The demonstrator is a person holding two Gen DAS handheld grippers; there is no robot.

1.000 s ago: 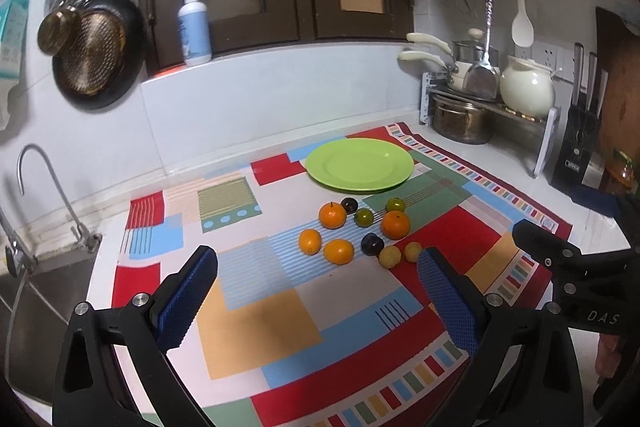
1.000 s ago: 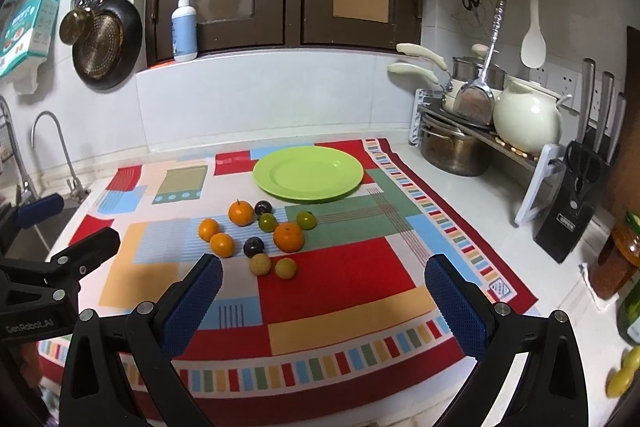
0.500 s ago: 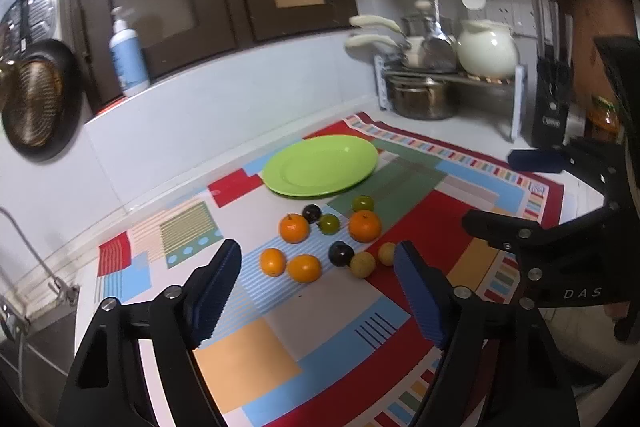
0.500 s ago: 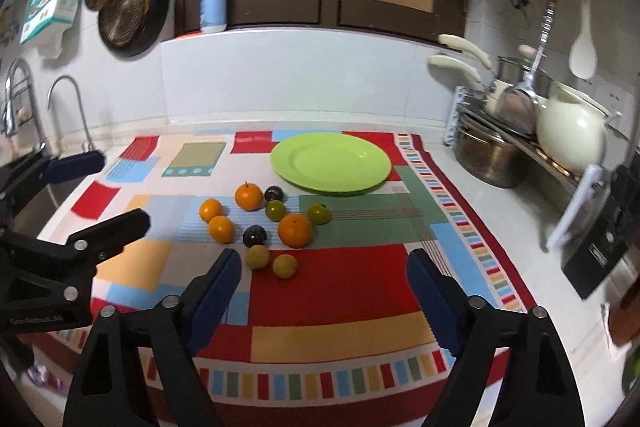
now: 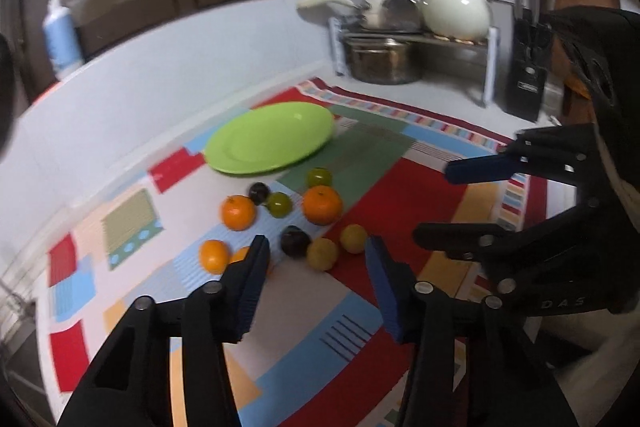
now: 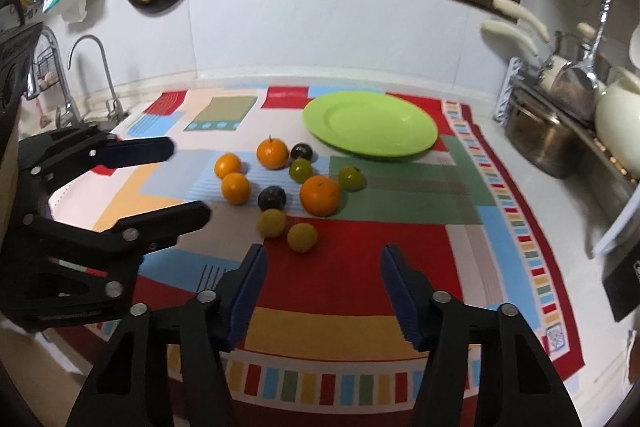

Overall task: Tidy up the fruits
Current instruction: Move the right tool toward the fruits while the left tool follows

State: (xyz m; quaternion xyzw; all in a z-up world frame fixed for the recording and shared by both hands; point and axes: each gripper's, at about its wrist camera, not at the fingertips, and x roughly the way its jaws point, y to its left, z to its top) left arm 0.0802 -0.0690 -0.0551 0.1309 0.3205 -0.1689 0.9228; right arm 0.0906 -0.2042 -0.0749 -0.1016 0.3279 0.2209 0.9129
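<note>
Your left tool (image 5: 316,253) and right tool (image 6: 322,261) both hang spread and empty above the patchwork-print cloth (image 6: 360,239) on the kitchen worktop (image 6: 560,211), so the sorting looks barely begun: the approach to a first pick. The fruit lies loose in one cluster just short of the green plate (image 6: 370,125), which holds nothing. In the left wrist view, your padded fingers (image 5: 254,279) frame a dark plum (image 5: 295,242) and a yellow plum (image 5: 322,254), with a second yellow plum (image 5: 353,238) beside them. In the right wrist view, that yellow pair sits nearest your right tool. Behind them lie two large oranges (image 6: 320,195), two smaller oranges (image 6: 235,188), green plums (image 6: 301,170) and another dark plum (image 6: 301,151).

The likely next move calls for lowering one tool over a single fruit at the cluster's near edge, since neighbours nearly touch. Round, smooth-skinned fruit should roll if nudged; the oranges' dimpled rind ought to grip better against the ribbed blue pads. The glossy plate has a shallow rim, so fruit placed there may wander.
</note>
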